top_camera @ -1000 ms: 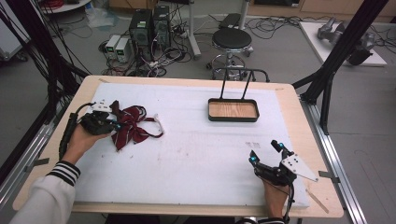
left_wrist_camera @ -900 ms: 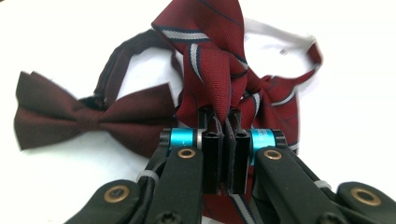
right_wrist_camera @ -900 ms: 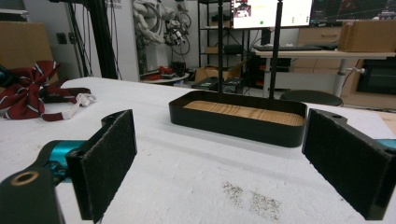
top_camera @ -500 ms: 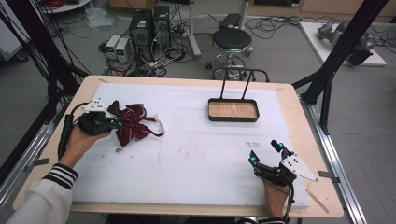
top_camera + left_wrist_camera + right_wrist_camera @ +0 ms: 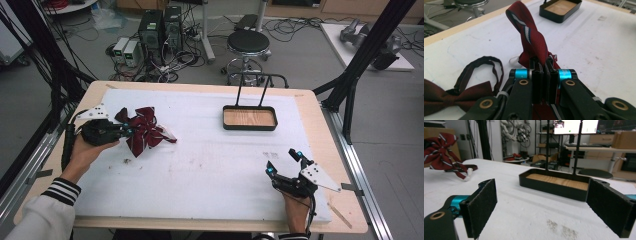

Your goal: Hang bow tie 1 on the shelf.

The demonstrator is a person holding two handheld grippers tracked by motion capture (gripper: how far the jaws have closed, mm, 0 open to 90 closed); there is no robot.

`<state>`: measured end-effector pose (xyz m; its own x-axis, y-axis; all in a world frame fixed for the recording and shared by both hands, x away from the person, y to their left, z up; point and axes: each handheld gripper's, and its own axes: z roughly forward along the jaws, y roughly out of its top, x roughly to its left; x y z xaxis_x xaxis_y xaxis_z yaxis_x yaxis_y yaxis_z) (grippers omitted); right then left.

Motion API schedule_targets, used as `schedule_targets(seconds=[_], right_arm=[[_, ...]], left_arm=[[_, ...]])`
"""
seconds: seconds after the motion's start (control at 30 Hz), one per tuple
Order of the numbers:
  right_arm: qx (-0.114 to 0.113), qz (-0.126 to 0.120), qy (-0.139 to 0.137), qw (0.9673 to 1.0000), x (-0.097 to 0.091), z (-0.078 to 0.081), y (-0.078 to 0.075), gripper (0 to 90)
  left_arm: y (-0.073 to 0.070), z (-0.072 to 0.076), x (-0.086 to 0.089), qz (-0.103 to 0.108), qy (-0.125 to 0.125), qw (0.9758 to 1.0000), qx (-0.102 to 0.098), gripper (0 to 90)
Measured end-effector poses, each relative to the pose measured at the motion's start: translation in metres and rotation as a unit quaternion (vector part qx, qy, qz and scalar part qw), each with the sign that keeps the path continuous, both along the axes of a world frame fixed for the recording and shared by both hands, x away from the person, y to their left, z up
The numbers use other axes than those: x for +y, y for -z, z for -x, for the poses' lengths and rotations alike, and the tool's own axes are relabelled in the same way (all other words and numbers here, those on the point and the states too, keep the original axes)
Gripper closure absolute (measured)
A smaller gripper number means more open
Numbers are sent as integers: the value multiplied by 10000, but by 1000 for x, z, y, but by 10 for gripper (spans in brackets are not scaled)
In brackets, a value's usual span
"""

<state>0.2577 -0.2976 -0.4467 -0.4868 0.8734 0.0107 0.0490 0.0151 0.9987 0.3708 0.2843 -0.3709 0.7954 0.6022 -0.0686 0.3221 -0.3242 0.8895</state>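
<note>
A dark red bow tie with white stripes (image 5: 144, 131) hangs bunched at the left of the white mat, and my left gripper (image 5: 125, 131) is shut on it. In the left gripper view the striped cloth (image 5: 530, 35) stands up out of the closed jaws of that gripper (image 5: 543, 67). A second, plain dark red bow tie (image 5: 439, 97) with a dark strap loop lies on the mat just beside it. My right gripper (image 5: 282, 162) rests near the front right of the mat, open, with nothing between its pads (image 5: 482, 205). The striped bow tie (image 5: 441, 150) also shows far left in the right gripper view.
A black tray with a wooden floor and a tall wire handle (image 5: 249, 118) stands at the back right of the mat, and its wall (image 5: 554, 183) lies straight ahead of the right gripper. The white mat (image 5: 215, 165) covers most of the wooden table. A stool and computer cases stand beyond the table's far edge.
The left gripper has drawn the striped bow tie up a little, so less of it trails toward the front. The right gripper has not moved.
</note>
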Motion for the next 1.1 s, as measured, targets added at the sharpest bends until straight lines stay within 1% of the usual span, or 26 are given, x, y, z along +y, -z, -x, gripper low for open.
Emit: schedule_targets(seconds=[0.1,0.13,0.17,0.2,0.27,0.3,0.33,0.37,0.4,0.43,0.47,0.53,0.57,0.63,0.67,0.7,0.8,0.83,0.9,0.93,0.97,1.0,1.03,1.07,1.1], right_arm=[[23,-70,-253,9997,4,-1,-10,93],[23,-70,-253,9997,4,-1,-10,93],[6,-46,-412,9991,7,-2,-16,93],[14,-25,-498,9988,9,-3,-19,93],[21,46,-655,9978,13,-4,-26,93],[21,46,-655,9978,13,-4,-26,93],[27,82,-800,9968,18,-5,-32,93],[27,82,-800,9968,18,-5,-32,93],[7,72,-877,9961,20,-5,-36,93],[15,20,-1016,9948,23,-6,-42,93],[11,-8,-1080,9941,25,-7,-45,93],[21,-4,-1134,9935,27,-8,-48,93],[-10,0,-1181,9930,30,-8,-51,93],[-27,19,-1292,9916,37,-11,-57,93],[-58,40,-1338,9910,39,-12,-59,93],[-33,30,-1398,9902,41,-13,-61,93],[5,27,-1470,9891,46,-15,-63,93],[30,63,-1555,9878,50,-18,-65,93],[123,22,-1657,9861,54,-20,-67,93],[145,28,-1691,9855,55,-22,-69,93],[187,10,-1743,9845,57,-23,-70,93],[187,10,-1743,9845,57,-23,-70,93],[244,-4,-1850,9824,61,-26,-72,93],[278,-30,-1908,9812,63,-27,-73,93],[278,-30,-1908,9812,63,-27,-73,93]], left_arm=[[-3,2,-4,-2,53,9999,-95,867],[-3,2,-4,-2,53,9999,-95,867],[-3,3,-5,1,82,9999,-108,867],[-4,3,-8,21,120,9998,-145,867],[-4,3,-10,29,153,9998,-158,867],[-5,4,-11,53,167,9997,-174,867],[-5,4,-13,56,191,9996,-186,867],[-6,5,-15,68,208,9996,-195,867],[-7,5,-17,60,243,9994,-221,867],[-9,6,-19,76,266,9993,-239,867],[-10,6,-21,85,291,9992,-269,867],[-13,7,-26,80,349,9988,-321,867],[-15,7,-28,89,377,9987,-339,867],[-20,7,-34,144,433,9981,-404,868],[-20,7,-34,144,433,9981,-404,868],[-22,7,-37,154,467,9979,-424,867],[-26,9,-44,233,557,9970,-489,867],[-28,9,-46,252,587,9967,-496,868],[-31,11,-53,269,686,9959,-532,868],[-31,11,-53,269,686,9959,-532,868],[-33,12,-59,288,757,9952,-553,868],[-33,12,-59,288,757,9952,-553,867],[-35,13,-61,296,789,9947,-581,868],[-37,15,-67,332,854,9940,-598,867],[-37,15,-67,332,854,9940,-598,867]])
